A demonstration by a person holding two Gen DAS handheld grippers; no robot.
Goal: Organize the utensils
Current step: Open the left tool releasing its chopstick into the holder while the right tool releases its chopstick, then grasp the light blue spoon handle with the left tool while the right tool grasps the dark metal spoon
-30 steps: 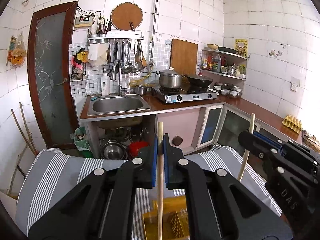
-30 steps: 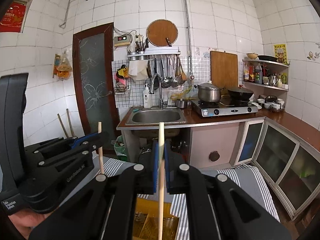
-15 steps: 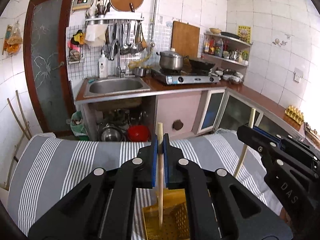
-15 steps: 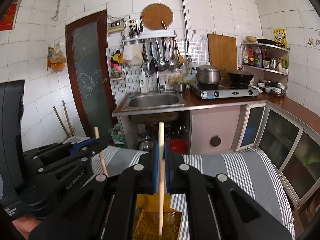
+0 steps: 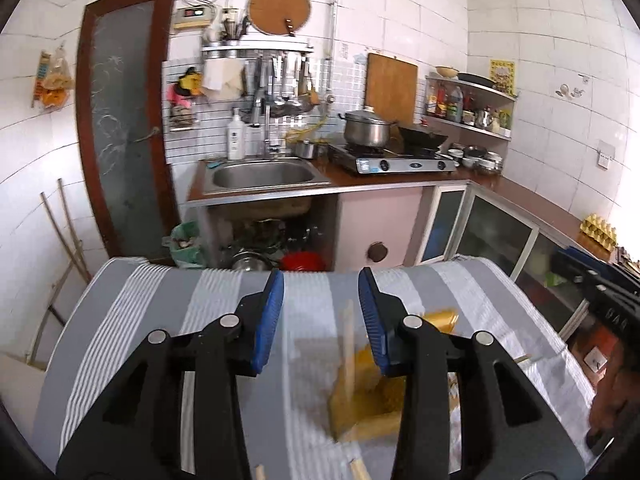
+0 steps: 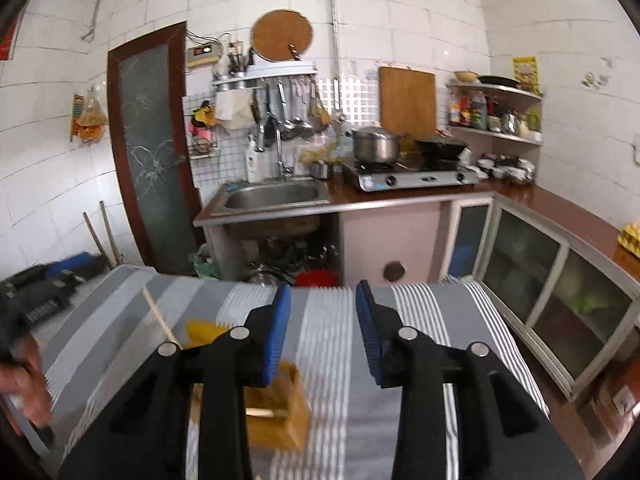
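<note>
At the far left of the right wrist view a hand grips the left gripper's black body, which juts in over the edge of the striped cloth. Just right of it a thin wooden chopstick leans at a slant out of the yellow holder, a slotted box standing on the cloth. A second stick lies across the box's front face, low down.

The left gripper has its blue pads well apart and its jaws are opening. A blurred chopstick stands between them, nearer the right-hand pad but touching neither, its lower end down in the yellow holder. Two more wooden stick ends show at the bottom edge of that view — what they belong to I cannot tell.

The right gripper is likewise opening, with its jaws spread and only striped cloth showing between them; the holder sits below and to the left of its left finger, partly hidden by it.

Further right, in the left wrist view, the right gripper's dark body reaches in from the edge — blurred. Behind everything run the sink, the stove with a steel pot, and the glass-fronted cabinets.
</note>
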